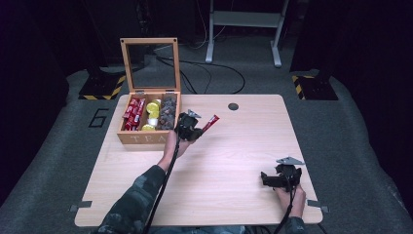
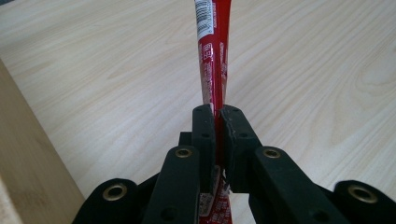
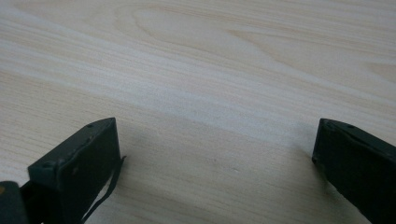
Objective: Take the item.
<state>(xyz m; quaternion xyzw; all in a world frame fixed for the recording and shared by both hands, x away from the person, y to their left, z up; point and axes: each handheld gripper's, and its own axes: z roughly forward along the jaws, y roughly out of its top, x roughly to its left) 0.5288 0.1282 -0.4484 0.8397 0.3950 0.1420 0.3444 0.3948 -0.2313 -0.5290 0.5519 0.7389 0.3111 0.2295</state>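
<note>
Left gripper [image 1: 191,127] sits just right of the wooden tea box [image 1: 127,139], jaws pinched together on a red stick packet [image 2: 214,70]; in the left gripper view the packet passes between the 2 pads and runs on ahead over bare table [image 1: 234,161]. In the high view the packet's free end [image 1: 211,122] points up and to the right, away from the box. Box lid stands open; 3 compartments hold red packets [image 1: 133,113], yellow capsules [image 1: 153,113] and dark wrapped pieces [image 1: 168,112].

Right gripper [image 1: 272,179] rests near the table's right front edge, jaws wide apart with nothing between them, well apart from the box.

Judgement: packet is mid-transfer between box and table. To do it well, keep the pinch firm but not crushing, since the packet is thin and limp; hold it level so the long free end does not droop or catch on the box wall. Lay the far end down first, then release. Risk: slipping sideways out of the narrow pads
</note>
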